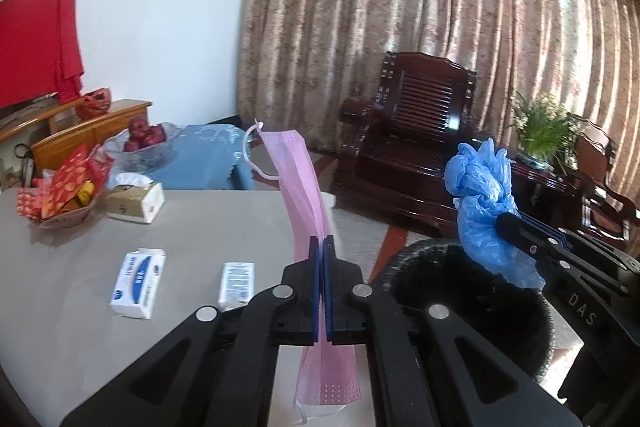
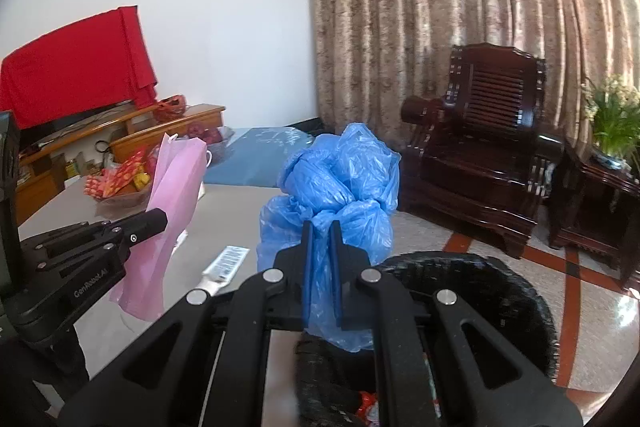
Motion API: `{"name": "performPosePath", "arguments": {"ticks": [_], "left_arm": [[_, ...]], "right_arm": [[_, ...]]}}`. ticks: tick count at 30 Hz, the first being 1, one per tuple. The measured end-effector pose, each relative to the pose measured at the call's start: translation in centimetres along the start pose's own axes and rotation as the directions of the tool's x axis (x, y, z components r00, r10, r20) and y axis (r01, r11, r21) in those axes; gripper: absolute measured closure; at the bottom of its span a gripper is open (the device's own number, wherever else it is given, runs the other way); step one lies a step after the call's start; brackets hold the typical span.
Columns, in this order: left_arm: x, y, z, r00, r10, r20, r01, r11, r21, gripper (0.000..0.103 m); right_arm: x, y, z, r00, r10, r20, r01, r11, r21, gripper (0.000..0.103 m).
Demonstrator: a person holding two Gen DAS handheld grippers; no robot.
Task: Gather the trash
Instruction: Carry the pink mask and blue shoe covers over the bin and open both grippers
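Note:
My left gripper (image 1: 322,241) is shut on a pink face mask (image 1: 298,179) and holds it upright above the table's right edge; the mask also shows in the right wrist view (image 2: 172,195). My right gripper (image 2: 321,227) is shut on a crumpled blue plastic bag (image 2: 340,183) and holds it above the black woven trash bin (image 2: 500,291). The bag (image 1: 482,195) and the bin (image 1: 424,267) also show in the left wrist view, to the right of the mask.
On the grey table (image 1: 80,259) lie a white-and-blue tissue pack (image 1: 138,283), a small white box (image 1: 237,285), a tissue box (image 1: 136,201) and a bowl of red snack packets (image 1: 64,195). A dark wooden armchair (image 1: 412,147) stands beyond.

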State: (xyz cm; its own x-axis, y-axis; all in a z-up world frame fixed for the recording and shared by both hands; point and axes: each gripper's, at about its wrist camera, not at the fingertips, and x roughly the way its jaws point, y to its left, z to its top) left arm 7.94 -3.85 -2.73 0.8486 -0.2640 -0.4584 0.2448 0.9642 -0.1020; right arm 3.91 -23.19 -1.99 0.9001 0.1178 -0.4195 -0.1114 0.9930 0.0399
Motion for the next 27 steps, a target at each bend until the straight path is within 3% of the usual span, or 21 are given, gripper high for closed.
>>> {"name": "performPosePath", "arguments": {"ticks": [15, 27], "left_arm": [[2.0, -7.1, 0.6, 0.992, -0.125, -0.007, 0.125, 0.989, 0.082, 0.101], [5.1, -12.6, 0.1, 0.972, -0.231, -0.043, 0.234, 0.96, 0.152, 0.101]], "right_arm": [[-2.1, -5.7, -1.7, 0.992, -0.125, 0.008, 0.124, 0.991, 0.052, 0.096], [-2.0, -10.0, -3.4, 0.981, -0.193, -0.031, 0.195, 0.977, 0.082, 0.096]]}}
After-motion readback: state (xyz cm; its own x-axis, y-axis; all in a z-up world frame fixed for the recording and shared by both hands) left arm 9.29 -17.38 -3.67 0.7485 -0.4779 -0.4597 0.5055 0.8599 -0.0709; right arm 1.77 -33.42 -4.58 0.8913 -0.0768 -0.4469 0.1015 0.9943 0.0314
